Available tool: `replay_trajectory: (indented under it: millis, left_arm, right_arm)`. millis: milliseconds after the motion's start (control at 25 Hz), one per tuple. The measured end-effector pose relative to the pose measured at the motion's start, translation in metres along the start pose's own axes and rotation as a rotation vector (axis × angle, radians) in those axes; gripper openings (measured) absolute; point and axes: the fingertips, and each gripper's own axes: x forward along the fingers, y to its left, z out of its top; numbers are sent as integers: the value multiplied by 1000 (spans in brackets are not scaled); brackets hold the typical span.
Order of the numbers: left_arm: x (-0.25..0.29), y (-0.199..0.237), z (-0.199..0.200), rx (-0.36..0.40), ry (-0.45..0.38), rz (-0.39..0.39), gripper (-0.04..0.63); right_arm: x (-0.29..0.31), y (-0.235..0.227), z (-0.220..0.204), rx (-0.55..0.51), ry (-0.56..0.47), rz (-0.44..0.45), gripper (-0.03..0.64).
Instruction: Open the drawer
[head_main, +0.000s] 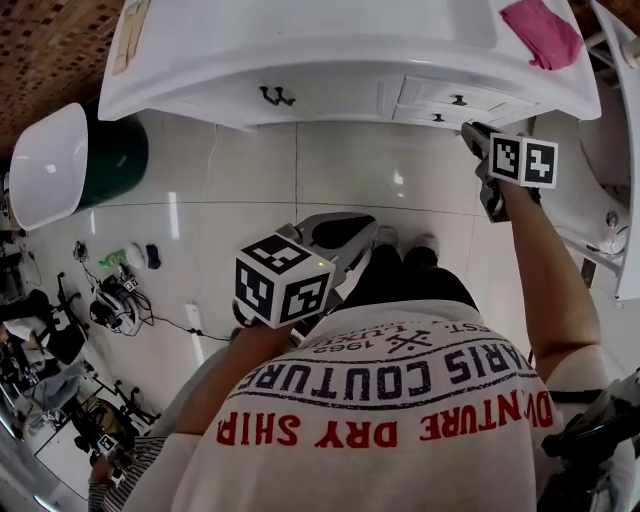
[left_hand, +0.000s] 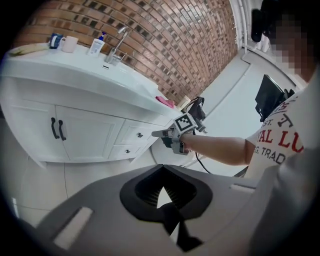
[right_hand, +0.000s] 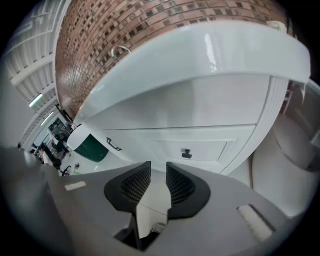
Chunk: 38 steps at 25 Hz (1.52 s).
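Note:
A white vanity cabinet (head_main: 340, 75) has two small drawers at its right end: an upper one with a dark knob (head_main: 458, 100) and a lower one (head_main: 437, 117). My right gripper (head_main: 472, 132) is held out just in front of these drawers, clear of them. In the right gripper view its jaws (right_hand: 158, 165) stand open with nothing between them, and a drawer knob (right_hand: 186, 154) lies just beyond the fingertips. My left gripper (head_main: 340, 228) hangs low near my body over the floor. Its jaws (left_hand: 162, 168) meet at the tips and hold nothing.
Double doors with dark handles (head_main: 277, 96) fill the cabinet's left part. A pink cloth (head_main: 540, 30) lies on the countertop, which also holds a faucet (left_hand: 117, 47) and a soap bottle (left_hand: 96, 44). A green bin with a white lid (head_main: 60, 165) stands left, and a white fixture (head_main: 600, 200) is at the right.

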Motion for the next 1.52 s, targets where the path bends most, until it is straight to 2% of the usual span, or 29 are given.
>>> replay_trajectory:
  millis: [320, 480, 680, 880, 1000, 1160, 1520]
  left_arm:
    - [-1, 28, -6, -64, -13, 46, -5]
    - [4, 33, -17, -101, -5, 44, -5]
    - [13, 34, -25, -101, 5, 48, -5]
    - [15, 40, -24, -114, 16, 46, -6]
    - [14, 43, -19, -114, 16, 46, -6]
    - [12, 45, -16, -113, 16, 46, -5]
    - [14, 44, -23, -103, 31, 38, -6]
  right_arm:
    - [69, -59, 4, 76, 12, -154, 160]
    - [82, -71, 2, 86, -19, -217, 164]
    - [97, -87, -10, 84, 32, -271, 169]
    - [105, -92, -8, 125, 59, -278, 167]
    - [109, -88, -5, 136, 58, -263, 135]
    - [110, -87, -4, 147, 48, -271, 132]
    - [104, -79, -21, 135, 71, -275, 130]
